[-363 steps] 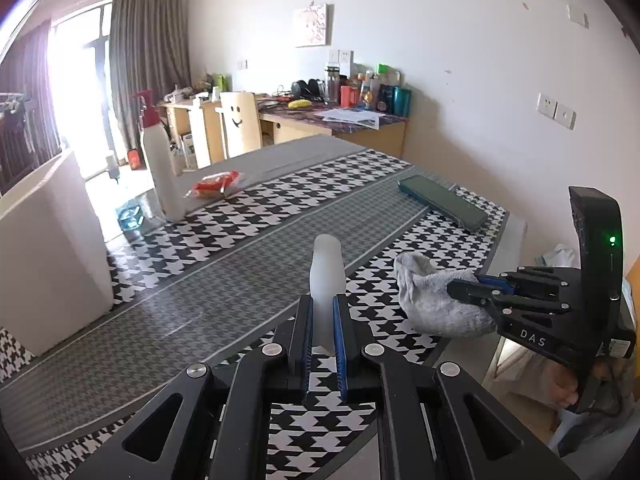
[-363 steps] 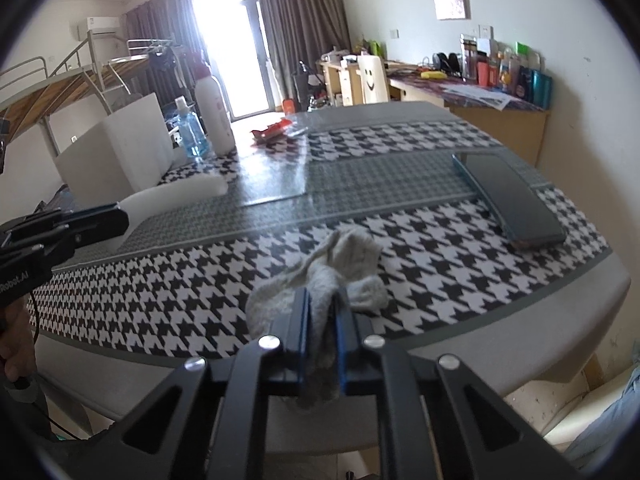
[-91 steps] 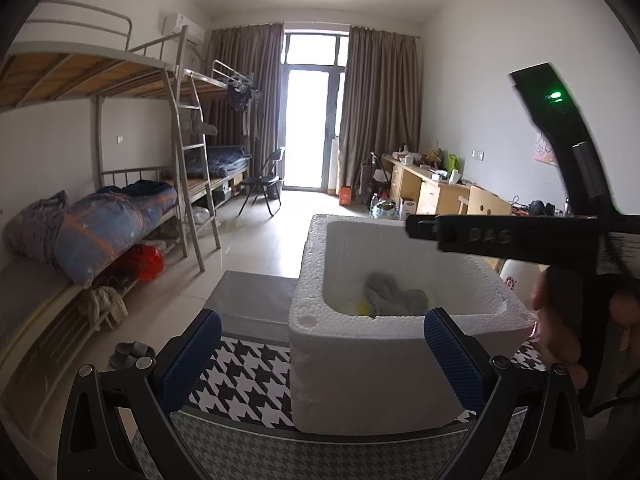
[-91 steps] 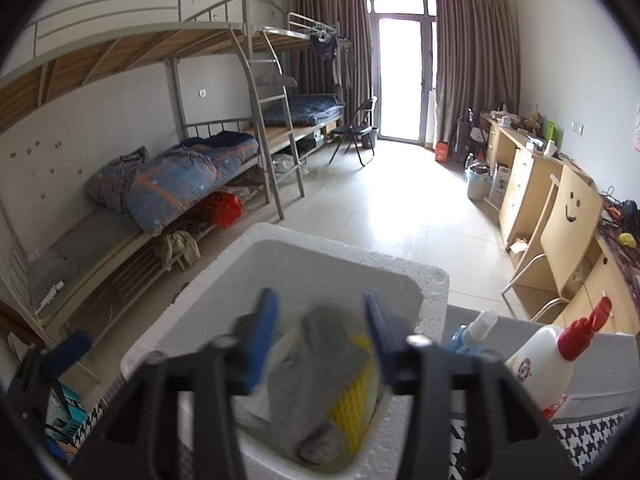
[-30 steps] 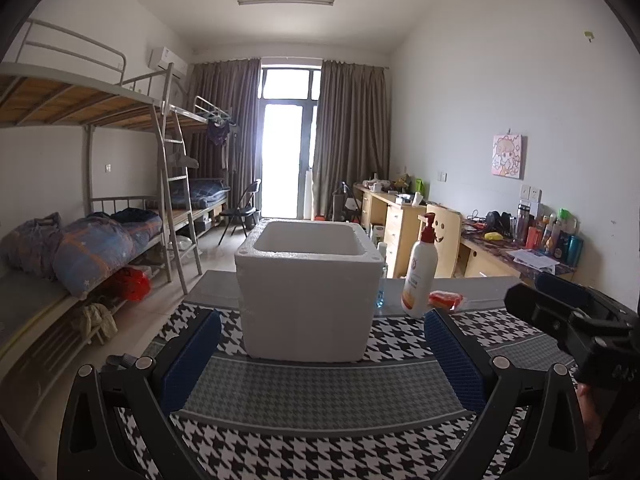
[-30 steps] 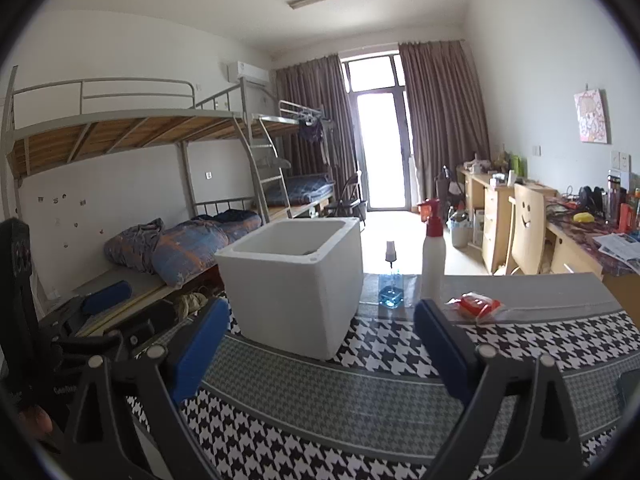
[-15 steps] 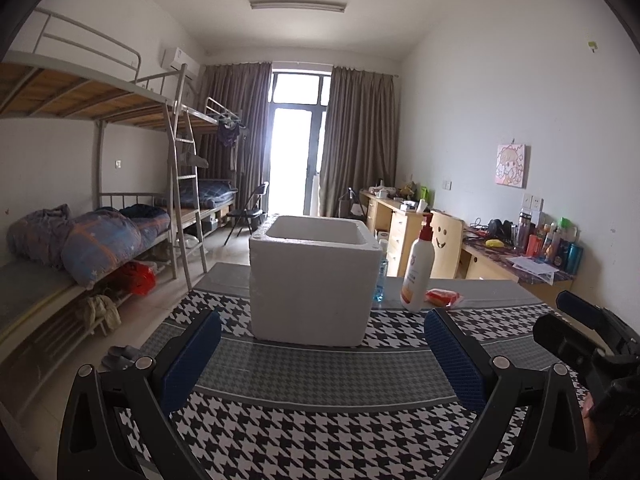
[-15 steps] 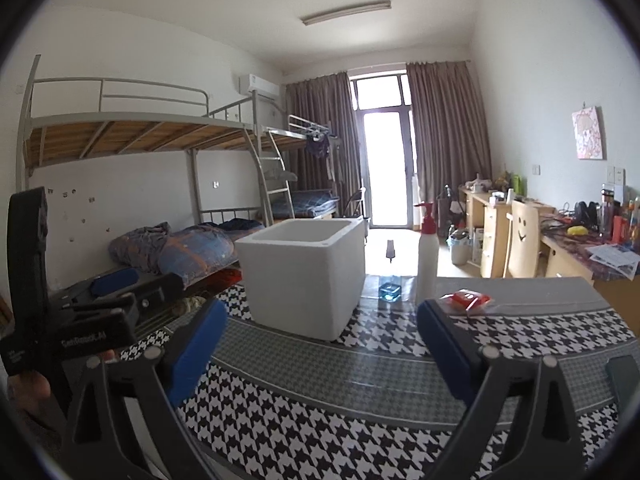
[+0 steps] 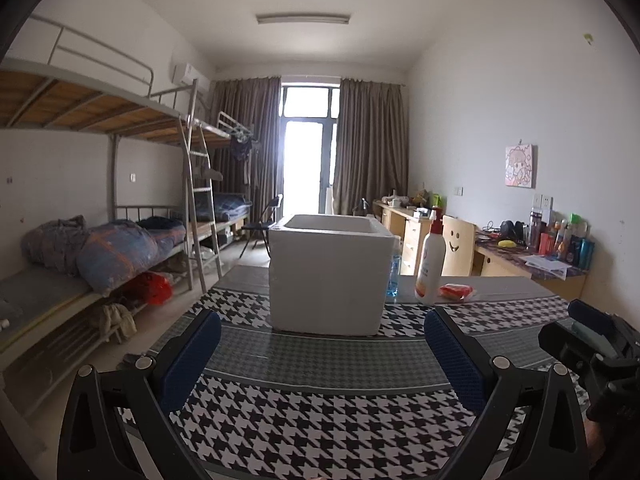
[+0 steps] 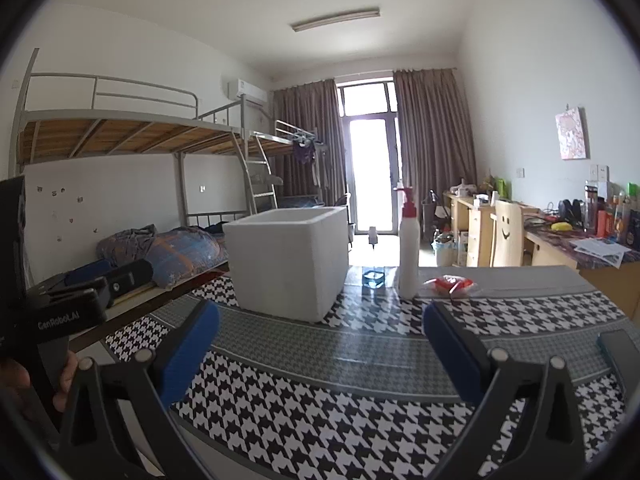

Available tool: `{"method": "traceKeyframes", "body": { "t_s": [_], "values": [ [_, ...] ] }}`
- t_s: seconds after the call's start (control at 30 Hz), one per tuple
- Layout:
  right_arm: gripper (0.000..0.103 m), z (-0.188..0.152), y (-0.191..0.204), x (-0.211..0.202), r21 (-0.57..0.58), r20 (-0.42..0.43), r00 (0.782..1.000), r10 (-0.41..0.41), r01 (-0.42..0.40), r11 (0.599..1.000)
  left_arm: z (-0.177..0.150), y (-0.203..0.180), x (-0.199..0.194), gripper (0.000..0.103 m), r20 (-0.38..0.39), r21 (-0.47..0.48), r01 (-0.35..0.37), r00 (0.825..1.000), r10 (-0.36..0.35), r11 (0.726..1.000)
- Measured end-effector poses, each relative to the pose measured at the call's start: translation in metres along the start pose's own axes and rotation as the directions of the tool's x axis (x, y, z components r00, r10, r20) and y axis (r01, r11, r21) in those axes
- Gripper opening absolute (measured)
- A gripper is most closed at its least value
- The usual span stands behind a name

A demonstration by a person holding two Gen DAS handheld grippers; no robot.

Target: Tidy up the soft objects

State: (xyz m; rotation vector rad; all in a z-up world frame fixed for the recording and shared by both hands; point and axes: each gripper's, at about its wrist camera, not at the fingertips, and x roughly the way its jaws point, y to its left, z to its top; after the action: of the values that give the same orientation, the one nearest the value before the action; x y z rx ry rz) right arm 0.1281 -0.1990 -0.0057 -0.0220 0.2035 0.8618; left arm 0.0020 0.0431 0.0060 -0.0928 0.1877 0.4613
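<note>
Two grippers, the left gripper (image 9: 322, 356) and the right gripper (image 10: 320, 350), hover with jaws wide apart and nothing between them; the right's have just been opening. The white foam box (image 9: 330, 274) stands ahead on the houndstooth table (image 9: 320, 424), well apart from both. "CenRoboL.AI" is the partly legible lettering on the left gripper.
</note>
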Motion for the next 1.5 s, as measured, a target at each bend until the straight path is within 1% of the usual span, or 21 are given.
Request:
{"method": "traceKeyframes", "body": {
  "t_s": [0.07, 0.13, 0.2, 0.33, 0.5, 0.6, 0.63, 0.7, 0.8, 1.17, 1.33, 1.5],
  "values": [
    [0.103, -0.002, 0.0, -0.001, 0.004, 0.0, 1.0, 0.003, -0.003, 1.0, -0.005, -0.004, -0.006, 0.102, 0.031, 0.03, 0.001, 1.0, -0.002, 1.0],
    [0.103, -0.006, 0.002, -0.002, 0.001, -0.005, 1.0, 0.0, 0.0, 1.0, -0.009, -0.007, -0.008, 0.102, 0.039, 0.046, 0.005, 0.999, -0.007, 0.999],
    [0.103, -0.008, 0.005, -0.003, -0.015, -0.007, 1.0, 0.004, -0.004, 1.0, -0.014, -0.008, -0.008, 0.102, 0.025, 0.049, 0.024, 0.999, -0.025, 0.998],
    [0.103, -0.014, 0.008, -0.01, -0.01, 0.018, 1.0, 0.002, -0.002, 1.0, -0.024, -0.006, -0.009, 0.102, 0.012, 0.05, 0.034, 0.999, -0.035, 0.998],
    [0.103, -0.021, 0.013, -0.013, -0.019, 0.021, 1.0, -0.007, 0.008, 1.0, -0.034, -0.006, -0.011, 0.102, -0.008, 0.059, 0.042, 0.999, -0.042, 0.997],
    [0.103, -0.024, 0.013, -0.015, -0.003, 0.03, 0.999, -0.031, 0.031, 1.0, -0.037, -0.005, -0.012, 0.102, -0.019, 0.064, 0.042, 0.999, -0.041, 0.997],
    [0.103, -0.026, 0.013, -0.017, 0.008, 0.048, 0.997, -0.056, 0.055, 0.998, -0.037, -0.005, -0.012, 0.102, -0.023, 0.062, 0.044, 0.999, -0.043, 0.997],
    [0.103, -0.026, 0.015, -0.023, -0.003, 0.079, 0.994, -0.077, 0.077, 0.997, -0.038, -0.001, -0.012, 0.102, -0.025, 0.049, 0.031, 0.999, -0.03, 0.998],
    [0.103, -0.026, 0.015, -0.03, 0.01, 0.105, 0.99, -0.091, 0.09, 0.996, -0.038, 0.003, -0.013, 0.102, -0.03, 0.045, 0.025, 0.999, -0.024, 0.999],
    [0.103, -0.036, 0.008, -0.029, 0.039, 0.064, 0.993, -0.099, 0.097, 0.995, -0.042, 0.002, -0.018, 0.102, -0.035, 0.053, 0.04, 0.999, -0.038, 0.998],
    [0.103, -0.036, 0.009, -0.03, 0.024, 0.065, 0.99, -0.122, 0.121, 0.992, -0.043, 0.0, -0.019, 0.102, -0.031, 0.06, 0.044, 0.999, -0.042, 0.997],
    [0.103, -0.039, 0.008, -0.028, 0.027, 0.05, 0.991, -0.128, 0.127, 0.992, -0.043, 0.0, -0.018, 0.102, -0.029, 0.063, 0.042, 0.999, -0.04, 0.997]
  ]
}}
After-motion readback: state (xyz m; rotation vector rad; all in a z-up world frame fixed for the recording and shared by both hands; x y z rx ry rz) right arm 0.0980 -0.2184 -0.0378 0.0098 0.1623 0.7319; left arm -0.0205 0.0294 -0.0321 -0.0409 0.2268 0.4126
